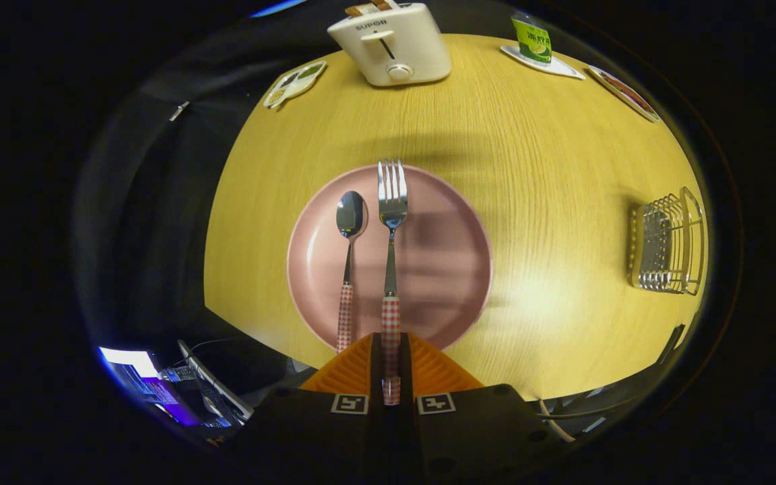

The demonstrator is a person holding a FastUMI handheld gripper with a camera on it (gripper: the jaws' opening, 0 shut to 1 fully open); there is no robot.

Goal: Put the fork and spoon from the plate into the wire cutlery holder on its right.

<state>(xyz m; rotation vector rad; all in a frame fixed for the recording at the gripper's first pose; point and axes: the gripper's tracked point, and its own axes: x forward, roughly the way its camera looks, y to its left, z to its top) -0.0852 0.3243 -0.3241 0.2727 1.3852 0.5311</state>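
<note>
A pink plate [452, 283] lies on the round wooden table [550, 162], just ahead of my fingers. On it the spoon [350, 217] lies to the left, its red-checked handle pointing back toward me. The fork [392, 202] runs straight ahead, tines pointing away from me. Its checked handle sits between my two fingers, which press on it from both sides, so my gripper [391, 347] is shut on the fork. Whether the fork still rests on the plate I cannot tell. The wire cutlery holder [667, 244] stands far right of the plate, near the table's edge.
Beyond the plate a white toaster [391, 44] stands at the table's far side. A small divided dish [295, 82] lies to its left, a green carton [531, 39] on a white coaster to its right, and another dish [624, 92] further right. Bare wood separates plate and holder.
</note>
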